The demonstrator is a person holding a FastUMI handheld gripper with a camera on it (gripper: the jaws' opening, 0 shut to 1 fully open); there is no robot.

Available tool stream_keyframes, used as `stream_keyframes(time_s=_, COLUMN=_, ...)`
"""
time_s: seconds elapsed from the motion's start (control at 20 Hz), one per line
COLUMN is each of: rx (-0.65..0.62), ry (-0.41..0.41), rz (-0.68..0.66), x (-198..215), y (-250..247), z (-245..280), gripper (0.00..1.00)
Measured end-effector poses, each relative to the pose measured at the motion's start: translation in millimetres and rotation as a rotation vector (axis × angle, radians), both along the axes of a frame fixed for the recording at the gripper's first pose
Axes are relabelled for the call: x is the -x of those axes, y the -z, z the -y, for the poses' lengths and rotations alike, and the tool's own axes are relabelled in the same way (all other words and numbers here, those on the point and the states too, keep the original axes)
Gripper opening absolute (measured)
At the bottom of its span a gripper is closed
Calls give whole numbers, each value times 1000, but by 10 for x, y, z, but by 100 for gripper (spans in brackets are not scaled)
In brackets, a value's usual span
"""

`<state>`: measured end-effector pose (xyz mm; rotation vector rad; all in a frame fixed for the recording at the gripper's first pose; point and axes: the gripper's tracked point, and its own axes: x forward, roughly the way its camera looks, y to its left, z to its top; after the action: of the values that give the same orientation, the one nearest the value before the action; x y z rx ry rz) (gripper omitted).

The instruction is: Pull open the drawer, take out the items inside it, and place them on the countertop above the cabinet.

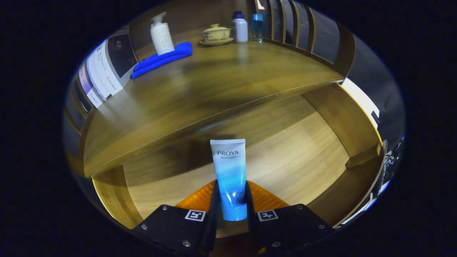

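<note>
A white and blue squeeze tube (230, 175) stands upright between my fingers, and my gripper (231, 198) is shut on its lower half. It hangs over the open wooden drawer (285, 157), whose bare floor lies beyond and below the tube. The drawer's right wall (342, 121) and front rim (360, 185) curve around it. Above the drawer runs the wooden countertop (200, 96), its front edge just beyond the tube's top.
At the back of the countertop lie a blue folded cloth (162, 59) with a white pump bottle (161, 34) on it, a lidded ceramic cup on a saucer (216, 34), a white bottle with a dark cap (239, 28) and a blue bottle (256, 26). Books (107, 67) lean at the left.
</note>
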<state>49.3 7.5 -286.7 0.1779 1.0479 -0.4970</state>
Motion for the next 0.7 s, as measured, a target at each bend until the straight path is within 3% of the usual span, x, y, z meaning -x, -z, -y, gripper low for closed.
stream_keyframes(time_s=0.45, rx=-27, ry=69, rz=79, x=141, y=-477, z=41, gripper=38)
stream_keyframes(time_s=0.7, rx=-2, ry=40, rz=84, x=209, y=-671, z=87, gripper=38)
